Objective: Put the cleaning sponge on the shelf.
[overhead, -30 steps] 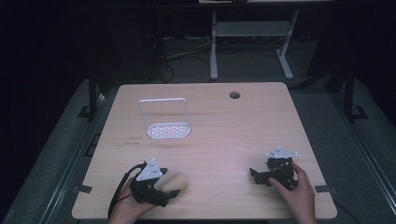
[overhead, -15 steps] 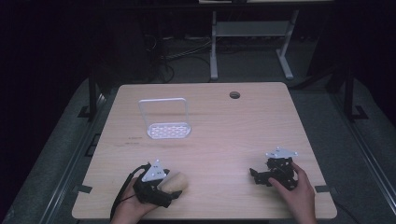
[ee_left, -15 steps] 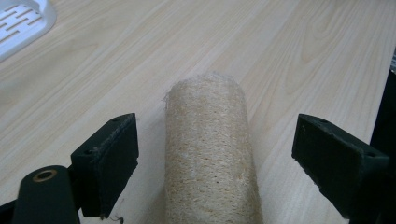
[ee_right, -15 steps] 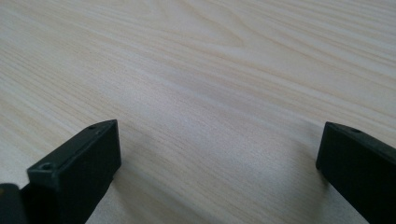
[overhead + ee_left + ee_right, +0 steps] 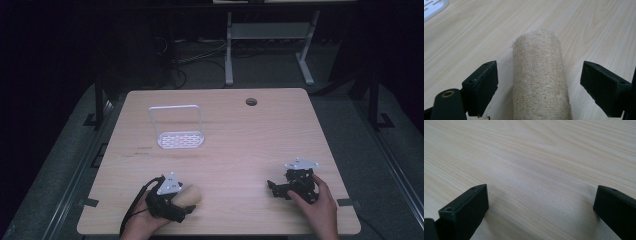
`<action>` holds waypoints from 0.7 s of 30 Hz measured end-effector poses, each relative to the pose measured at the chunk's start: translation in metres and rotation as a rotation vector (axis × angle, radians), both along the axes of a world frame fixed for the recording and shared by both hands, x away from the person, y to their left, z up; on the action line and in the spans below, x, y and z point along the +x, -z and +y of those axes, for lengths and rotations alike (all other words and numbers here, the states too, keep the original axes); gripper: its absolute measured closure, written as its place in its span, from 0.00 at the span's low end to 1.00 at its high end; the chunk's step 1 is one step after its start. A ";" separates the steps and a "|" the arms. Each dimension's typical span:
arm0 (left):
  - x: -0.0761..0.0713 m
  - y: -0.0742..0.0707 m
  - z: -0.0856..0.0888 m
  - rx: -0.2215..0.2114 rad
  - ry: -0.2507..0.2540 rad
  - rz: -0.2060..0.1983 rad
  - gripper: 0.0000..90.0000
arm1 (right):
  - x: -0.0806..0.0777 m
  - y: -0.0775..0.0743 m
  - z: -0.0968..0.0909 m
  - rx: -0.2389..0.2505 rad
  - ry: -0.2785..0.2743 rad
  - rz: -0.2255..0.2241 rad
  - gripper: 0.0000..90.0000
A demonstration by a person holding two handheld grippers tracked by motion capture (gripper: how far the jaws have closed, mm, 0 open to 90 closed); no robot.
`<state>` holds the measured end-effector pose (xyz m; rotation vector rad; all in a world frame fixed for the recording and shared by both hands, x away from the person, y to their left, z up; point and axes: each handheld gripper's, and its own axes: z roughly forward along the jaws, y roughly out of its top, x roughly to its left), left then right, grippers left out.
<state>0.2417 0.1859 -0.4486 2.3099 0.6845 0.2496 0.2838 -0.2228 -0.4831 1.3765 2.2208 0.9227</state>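
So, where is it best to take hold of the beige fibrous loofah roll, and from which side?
Grip the beige fibrous loofah roll across its middle, coming along its length as the left hand-held gripper does now. It lies flat on the light wooden table, its rounded sides facing the open jaws, which stand apart from it.

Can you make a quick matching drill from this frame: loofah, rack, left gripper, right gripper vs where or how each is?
Things:
1. loofah roll
2. white rack
3. left gripper
4. right gripper

States:
A. open over bare table
B. open, astride the roll
C. lying between two jaws, untouched
D. standing at the far left of the table

Pairs: 1-C, 2-D, 3-B, 4-A
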 end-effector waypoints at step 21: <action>0.002 0.007 -0.004 0.022 0.013 0.009 0.27 | 0.000 0.000 0.000 0.000 0.000 0.000 0.00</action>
